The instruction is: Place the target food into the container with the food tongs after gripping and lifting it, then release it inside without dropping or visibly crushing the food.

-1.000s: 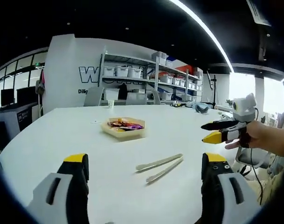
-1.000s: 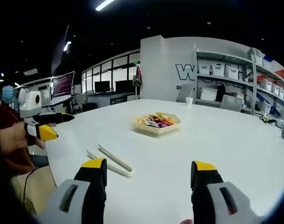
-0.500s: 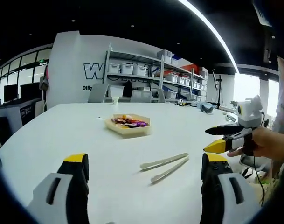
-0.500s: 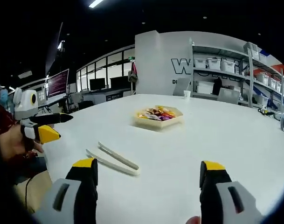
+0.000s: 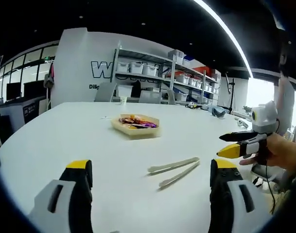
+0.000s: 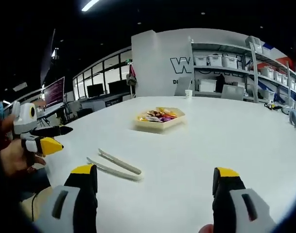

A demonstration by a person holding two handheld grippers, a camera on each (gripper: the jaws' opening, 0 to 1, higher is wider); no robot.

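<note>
Hovering with jaws spread and empty, the left gripper (image 5: 148, 182) and right gripper (image 6: 155, 187) have drifted slightly; tongs (image 5: 174, 171) lie untouched just ahead (grasp not begun). Beyond sits the tray (image 6: 160, 118) of food (image 5: 134, 121), probably wrapped sweets.

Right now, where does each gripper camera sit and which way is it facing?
Left gripper view: rides the left gripper, jaws open, above the white round table, facing the pale food tongs and the shallow yellow hexagonal tray of wrapped snacks; the right gripper and a hand enter from the right.
Right gripper view: rides the right gripper, jaws open, facing the same tongs and tray; the left gripper enters from the left.
Shared: table, tongs, tray, shelving.
</note>
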